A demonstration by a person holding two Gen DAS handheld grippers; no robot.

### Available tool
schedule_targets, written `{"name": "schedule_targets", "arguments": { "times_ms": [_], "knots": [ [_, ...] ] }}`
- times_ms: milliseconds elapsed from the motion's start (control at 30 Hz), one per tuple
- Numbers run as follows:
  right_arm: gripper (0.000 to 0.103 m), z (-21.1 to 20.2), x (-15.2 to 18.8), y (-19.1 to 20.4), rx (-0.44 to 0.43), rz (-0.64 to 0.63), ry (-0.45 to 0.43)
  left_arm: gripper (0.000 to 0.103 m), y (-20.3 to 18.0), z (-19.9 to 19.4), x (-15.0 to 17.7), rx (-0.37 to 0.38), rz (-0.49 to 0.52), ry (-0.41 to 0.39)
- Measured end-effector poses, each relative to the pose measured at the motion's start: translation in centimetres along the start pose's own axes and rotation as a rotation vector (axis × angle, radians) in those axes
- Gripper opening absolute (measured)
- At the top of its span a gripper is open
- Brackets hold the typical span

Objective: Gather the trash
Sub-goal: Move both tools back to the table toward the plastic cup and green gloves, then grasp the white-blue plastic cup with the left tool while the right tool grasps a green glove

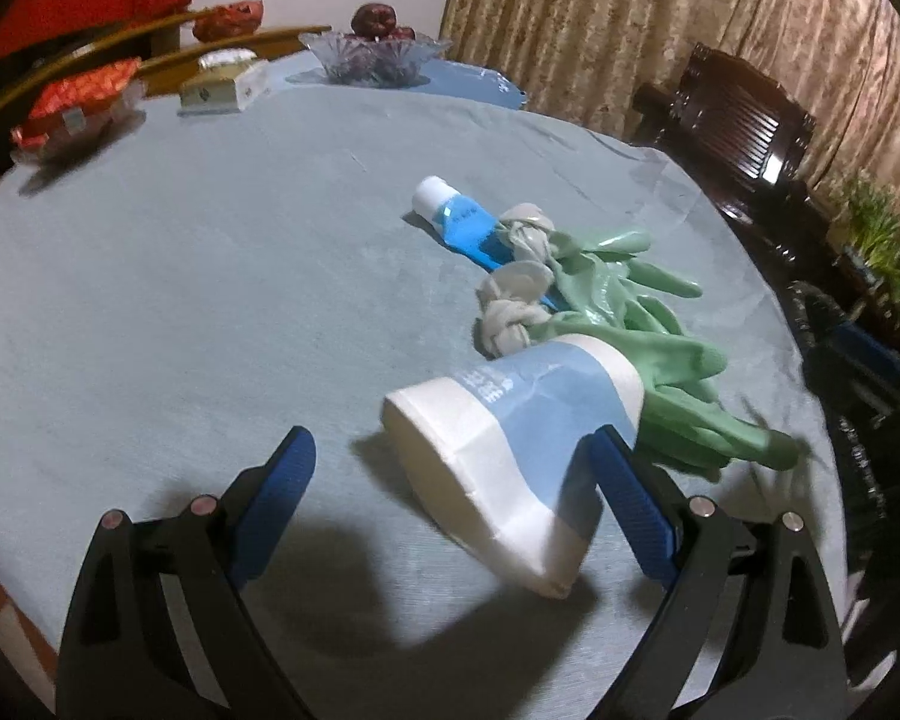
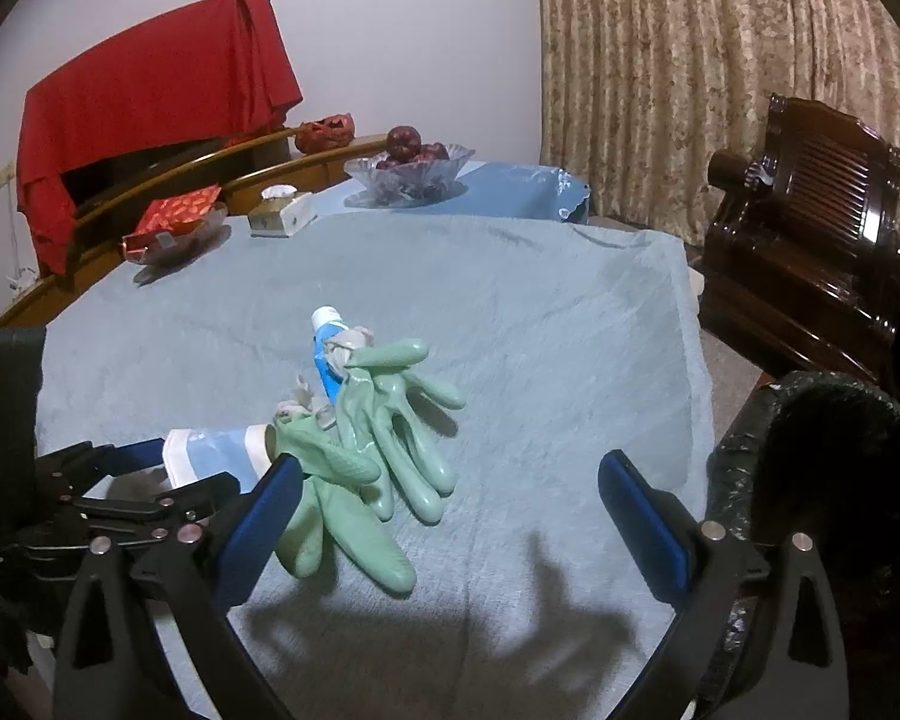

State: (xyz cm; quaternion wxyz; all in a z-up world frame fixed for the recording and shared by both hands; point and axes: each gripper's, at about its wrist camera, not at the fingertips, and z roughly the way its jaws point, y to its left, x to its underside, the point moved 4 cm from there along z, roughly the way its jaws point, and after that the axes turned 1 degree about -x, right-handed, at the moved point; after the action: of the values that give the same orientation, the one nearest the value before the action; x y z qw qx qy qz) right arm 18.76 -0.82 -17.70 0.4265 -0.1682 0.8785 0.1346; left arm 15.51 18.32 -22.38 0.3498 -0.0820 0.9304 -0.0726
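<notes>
The left tool point(image 1: 453, 474) is wide open, and a white and blue bottle point(image 1: 510, 450) lies on its side between the fingers. The bottle touches the right finger pad; the other pad is apart from it. The right tool point(image 2: 450, 486) is open too and grips nothing. Two green gloves point(image 2: 384, 444) lie in a heap on the bench point(image 2: 540, 312), just beside the bottle. One glove touches the right tool's left finger. A small blue tube point(image 1: 459, 222) with a white cap lies behind the gloves. A black bin point(image 2: 834, 468) sits at the right edge. A glass fruit bowl point(image 2: 411, 171) stands at the far side.
</notes>
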Motion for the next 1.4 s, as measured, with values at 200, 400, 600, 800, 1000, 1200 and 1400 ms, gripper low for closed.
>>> {"name": "schedule_targets", "arguments": {
  "times_ms": [200, 400, 600, 800, 1000, 1200, 1400],
  "knots": [
    [0.097, 0.7, 0.4, 0.4, -0.001, -0.016, 0.013, 0.085, -0.4, 0.7, 0.6, 0.066, -0.052, 0.015],
    [0.097, 0.9, 0.4, 0.1, 0.001, -0.011, 0.017, 0.053, -2.1, 0.0, 0.7, 0.093, -0.013, -0.001],
    [0.097, 0.8, 0.3, 0.4, -0.004, -0.014, 0.010, 0.027, -2.1, -1.4, 0.4, 0.097, -0.021, -0.025],
    [0.095, 1.0, 0.1, 1.6, -0.035, -0.032, 0.007, 0.016, -1.4, -3.6, 0.2, 0.037, -0.012, -0.071],
    [0.090, 1.2, 0.2, 3.5, -0.076, -0.058, 0.009, 0.016, 0.3, -5.2, -0.6, -0.038, -0.009, -0.128],
    [0.069, 2.4, 1.0, 5.5, -0.128, -0.094, 0.055, 0.016, 1.7, -4.6, -0.8, -0.099, 0.007, -0.129],
    [0.054, 4.0, 2.3, 6.5, -0.125, -0.116, 0.109, 0.015, 2.0, -4.1, -0.4, -0.102, 0.024, -0.120]
  ]
}}
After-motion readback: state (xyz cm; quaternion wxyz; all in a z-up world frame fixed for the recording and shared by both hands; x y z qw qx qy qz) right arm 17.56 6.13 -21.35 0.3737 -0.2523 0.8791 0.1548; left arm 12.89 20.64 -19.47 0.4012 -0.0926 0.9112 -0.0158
